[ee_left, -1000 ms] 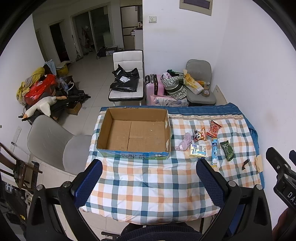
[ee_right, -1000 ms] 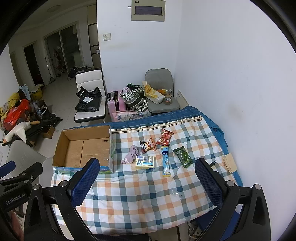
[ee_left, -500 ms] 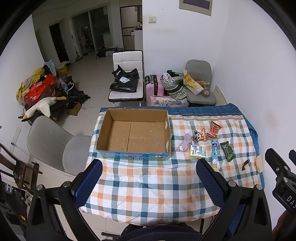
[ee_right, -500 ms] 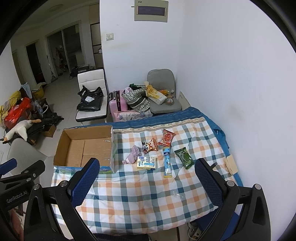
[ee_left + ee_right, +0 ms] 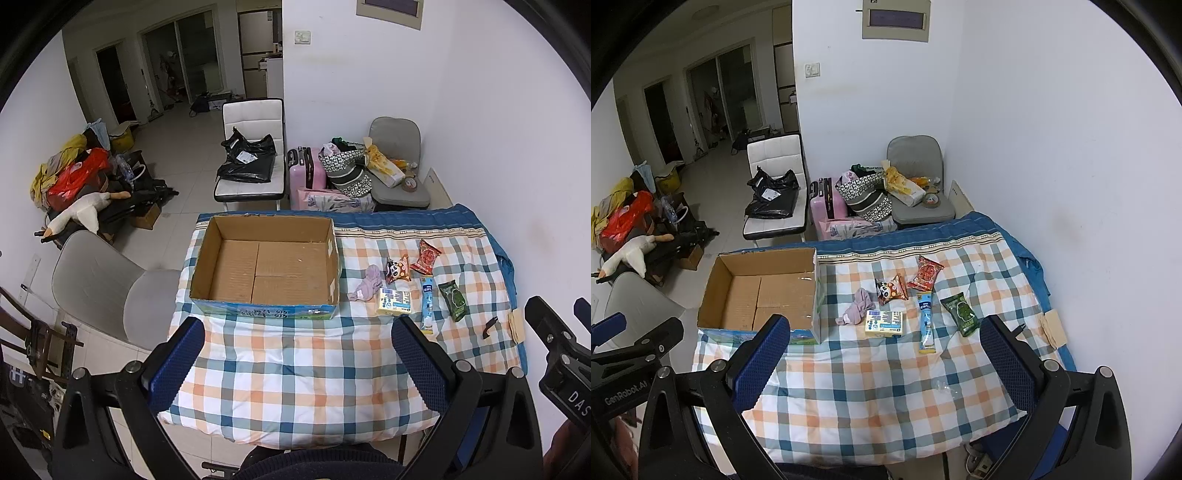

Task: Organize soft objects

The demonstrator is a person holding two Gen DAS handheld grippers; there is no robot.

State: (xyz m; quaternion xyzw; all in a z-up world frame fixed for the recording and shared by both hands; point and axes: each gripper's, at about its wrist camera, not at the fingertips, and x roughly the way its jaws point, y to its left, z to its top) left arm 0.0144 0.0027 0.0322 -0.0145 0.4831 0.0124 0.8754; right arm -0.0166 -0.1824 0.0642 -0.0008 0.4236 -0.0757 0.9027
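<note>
While both grippers, left gripper [image 5: 295,363] and right gripper [image 5: 886,363], hover wide open and empty, the cardboard box [image 5: 266,266] sits left of a seemingly purple cloth [image 5: 365,284].

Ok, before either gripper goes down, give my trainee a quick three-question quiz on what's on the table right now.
1. True or false: the cardboard box already holds one of the packets.
2. Which item lies nearest the box? A) green packet B) purple cloth C) red packet
3. Fill in: both the left gripper and the right gripper are ____ and hold nothing.

Key: 1 false, the box is empty. 2 B, the cloth lies just beside the box's right wall, with the yellow pack next to it. 3 open.
</note>
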